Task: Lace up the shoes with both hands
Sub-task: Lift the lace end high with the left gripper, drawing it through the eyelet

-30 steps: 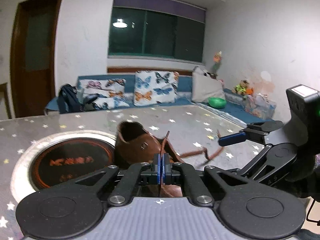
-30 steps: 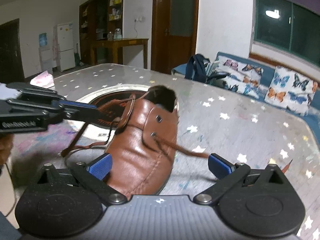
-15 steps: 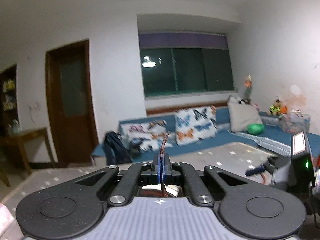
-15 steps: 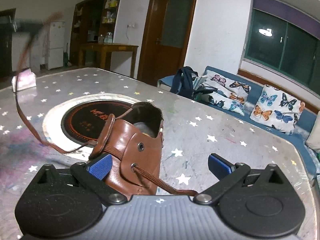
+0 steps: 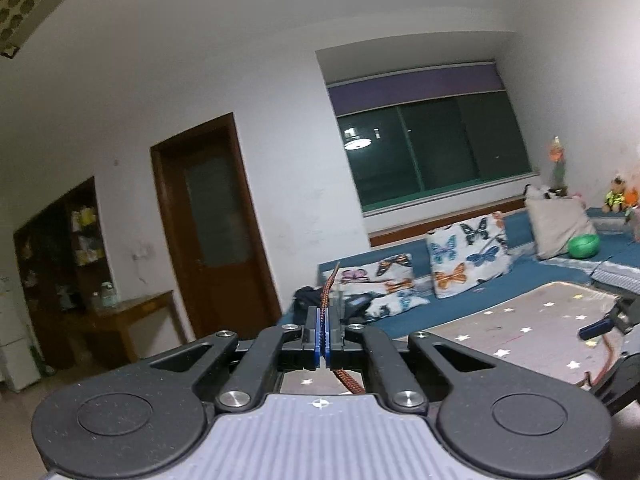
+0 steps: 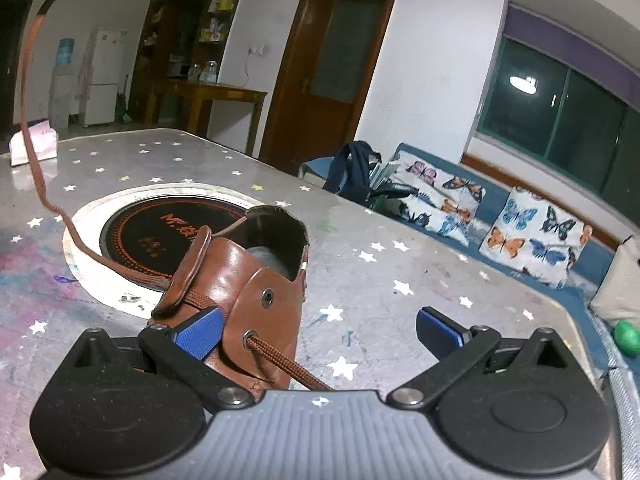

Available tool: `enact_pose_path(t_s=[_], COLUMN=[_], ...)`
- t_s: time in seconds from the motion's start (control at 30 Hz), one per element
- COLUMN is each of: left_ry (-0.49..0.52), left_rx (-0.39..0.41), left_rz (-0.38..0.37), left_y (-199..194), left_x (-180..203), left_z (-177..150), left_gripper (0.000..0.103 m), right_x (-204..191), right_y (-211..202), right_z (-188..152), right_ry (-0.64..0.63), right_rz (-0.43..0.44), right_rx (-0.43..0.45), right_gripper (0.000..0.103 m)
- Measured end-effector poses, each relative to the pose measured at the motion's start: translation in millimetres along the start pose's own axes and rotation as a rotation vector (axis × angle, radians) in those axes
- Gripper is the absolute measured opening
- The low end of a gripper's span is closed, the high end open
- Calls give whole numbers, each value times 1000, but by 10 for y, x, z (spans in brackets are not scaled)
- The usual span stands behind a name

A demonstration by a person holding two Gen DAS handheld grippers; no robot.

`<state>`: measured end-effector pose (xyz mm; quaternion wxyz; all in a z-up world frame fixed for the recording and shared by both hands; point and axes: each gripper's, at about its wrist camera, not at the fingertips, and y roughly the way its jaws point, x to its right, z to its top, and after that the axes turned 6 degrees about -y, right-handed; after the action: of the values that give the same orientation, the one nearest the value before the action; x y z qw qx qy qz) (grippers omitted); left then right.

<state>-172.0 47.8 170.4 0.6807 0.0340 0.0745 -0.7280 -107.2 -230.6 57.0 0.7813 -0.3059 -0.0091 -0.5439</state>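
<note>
The left claw point(image 5: 322, 334) is clamped on the brown lace point(image 5: 329, 288), whose end sticks up past the blue pads. In the right wrist view that lace point(image 6: 30, 120) rises from the shoe point(image 6: 240, 300) steeply to the upper left. The brown leather shoe stands on the starred surface point(image 6: 400, 248), beside a round black hob point(image 6: 160, 232). The right claw point(image 6: 318, 330) gapes wide, its left pad against the shoe's tongue side, holding nothing.

table: point(image 6: 400, 248) grey, star-patterned
inset: round induction hob point(image 6: 160, 228)
on top: brown shoe point(image 6: 248, 292), white packet point(image 6: 34, 146) at far-left edge
</note>
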Motion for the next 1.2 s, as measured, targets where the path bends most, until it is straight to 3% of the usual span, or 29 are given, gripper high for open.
enact_pose_path(t_s=[0.37, 1.2], left_ry=[42, 72], left_rx=[-7, 14], left_rz=[139, 178], left_y=[-19, -32], left_x=[-119, -168], left_z=[-65, -65], left_gripper=[2, 2], right_x=[88, 119], right_y=[-56, -63], right_z=[-7, -12], right_ry=[17, 49], right_rz=[-31, -7], right_rx=[6, -4], right_gripper=[103, 103])
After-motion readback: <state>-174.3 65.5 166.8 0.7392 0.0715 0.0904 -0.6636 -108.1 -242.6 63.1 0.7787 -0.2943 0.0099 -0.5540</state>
